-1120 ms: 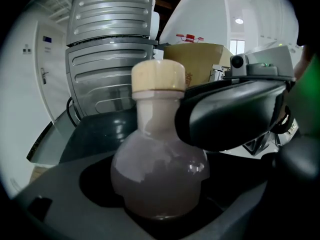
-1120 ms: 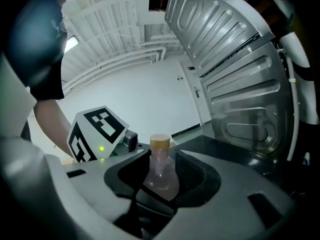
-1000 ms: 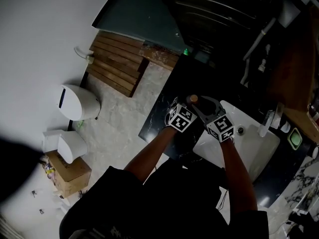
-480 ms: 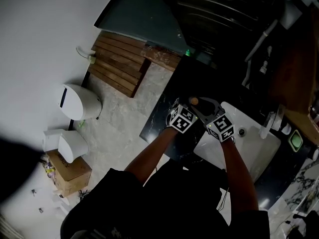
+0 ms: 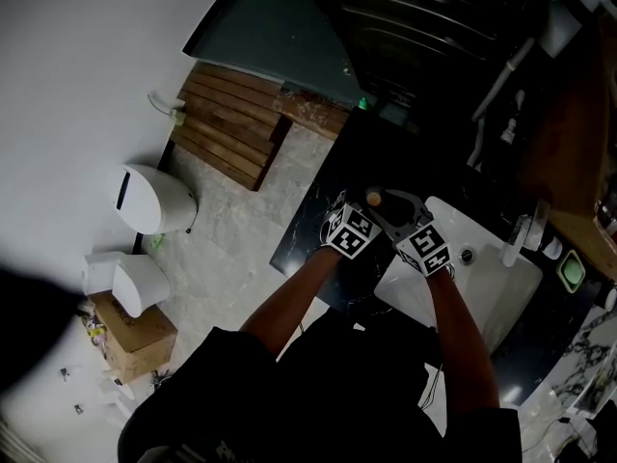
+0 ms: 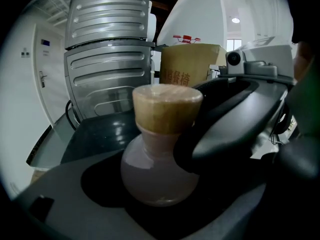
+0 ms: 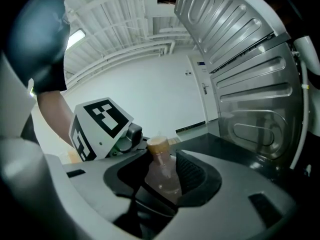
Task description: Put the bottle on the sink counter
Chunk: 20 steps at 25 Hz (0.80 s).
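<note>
Above the dark sink counter (image 5: 313, 222), beside the white basin (image 5: 496, 292), both grippers meet at one small bottle. Left gripper (image 5: 360, 217): jaws apart, with the bottle's round belly standing in the gap and dark space open at one side. Bottle (image 5: 374, 198): clear, round-bellied, tan stopper, upright. Right gripper (image 5: 388, 209): jaws closed on the bottle, ribbed pad against the glass. Whether the base rests on the counter cannot be told. Judged stage: late, with the bottle over the counter; setting it down, if not yet done, and release by the right gripper remain.
</note>
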{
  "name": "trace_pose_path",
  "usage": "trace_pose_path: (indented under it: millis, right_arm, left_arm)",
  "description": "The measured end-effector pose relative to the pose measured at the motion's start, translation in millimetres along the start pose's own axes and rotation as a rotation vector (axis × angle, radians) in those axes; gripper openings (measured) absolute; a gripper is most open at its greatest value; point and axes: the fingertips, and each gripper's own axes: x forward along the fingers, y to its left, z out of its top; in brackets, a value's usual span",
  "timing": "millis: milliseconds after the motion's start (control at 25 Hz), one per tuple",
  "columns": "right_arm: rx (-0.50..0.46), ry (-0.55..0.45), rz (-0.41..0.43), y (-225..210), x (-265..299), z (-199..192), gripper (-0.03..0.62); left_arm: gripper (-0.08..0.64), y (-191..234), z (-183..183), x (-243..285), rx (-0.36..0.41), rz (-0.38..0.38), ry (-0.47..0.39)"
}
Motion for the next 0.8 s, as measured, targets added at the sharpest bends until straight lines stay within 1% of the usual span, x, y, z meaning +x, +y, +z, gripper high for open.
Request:
trace_pose_path:
  millis: [160,280,560,720,800]
  right_arm:
    - [-0.011,0.0,-0.021,2,-6,0,0.161]
    - [-0.027,0.013,-0.038,1,-18,-3,0.161]
    - [-0.009,0.016,-0.095,14,-48,-6,0.161]
    - [0.001,0.032,-0.136,38,-62,-12,0.161]
    - [-0.01,0.035,-0.148,56,-63,-8,0.161]
  left_arm:
    - [0.402,0,3,-6,0.022,-0.008,-0.042]
    - [0.402,-3,3,-6,0.031,-0.019,-0.056]
    - [0.402,0,-9,-27,-0.014,-0.05,-0.091]
    - [0.402,-12,-19,-55,-0.023,-0.081,-0.114]
    - [0.402,-18,-22,-74,-0.046,-0.093,-0.141]
